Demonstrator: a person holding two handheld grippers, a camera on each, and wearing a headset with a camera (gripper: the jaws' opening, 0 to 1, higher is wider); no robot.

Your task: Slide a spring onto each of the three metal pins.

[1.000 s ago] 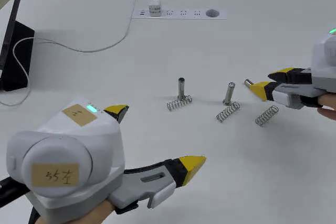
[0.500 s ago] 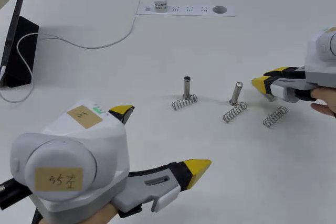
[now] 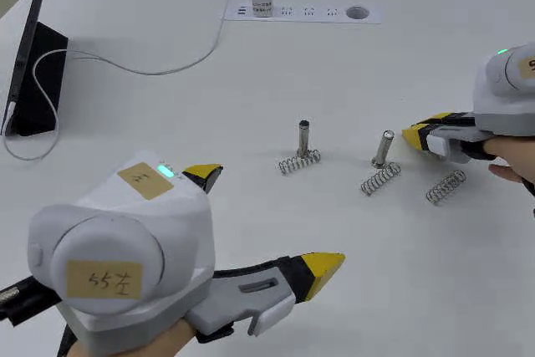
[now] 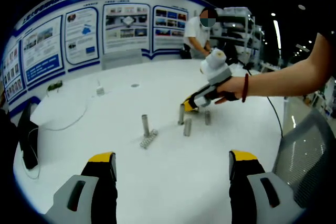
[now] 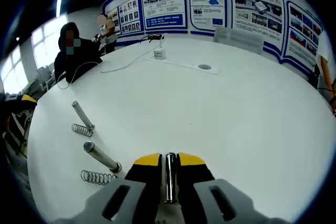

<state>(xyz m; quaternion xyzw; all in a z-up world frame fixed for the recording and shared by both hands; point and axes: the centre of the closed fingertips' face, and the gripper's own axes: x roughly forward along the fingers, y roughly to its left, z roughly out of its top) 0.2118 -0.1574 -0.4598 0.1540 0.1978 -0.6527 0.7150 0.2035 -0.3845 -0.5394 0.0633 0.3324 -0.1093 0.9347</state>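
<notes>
Two metal pins stand upright on the white table: the left pin (image 3: 303,137) and the right pin (image 3: 383,147). A spring (image 3: 299,161) lies at the left pin's foot, a second spring (image 3: 380,178) lies by the right pin, and a third spring (image 3: 445,186) lies further right. My right gripper (image 3: 415,135) hovers just right of the right pin, shut on a third metal pin (image 5: 169,179) that lies lengthwise between its jaws. My left gripper (image 3: 266,219) is low at the near left, open, with nothing between its fingers; its own view shows the pins (image 4: 145,125) ahead.
A power strip (image 3: 305,12) with a plugged charger and a cable sits at the table's far edge. A dark upright screen (image 3: 33,73) stands at the far left. Bare table surface (image 3: 401,290) lies in front of the pins. People stand beyond the table.
The head camera has shifted slightly. My right gripper has edged closer to the right standing pin, and the held pin's end no longer pokes out past its tips. The left gripper stays open.
</notes>
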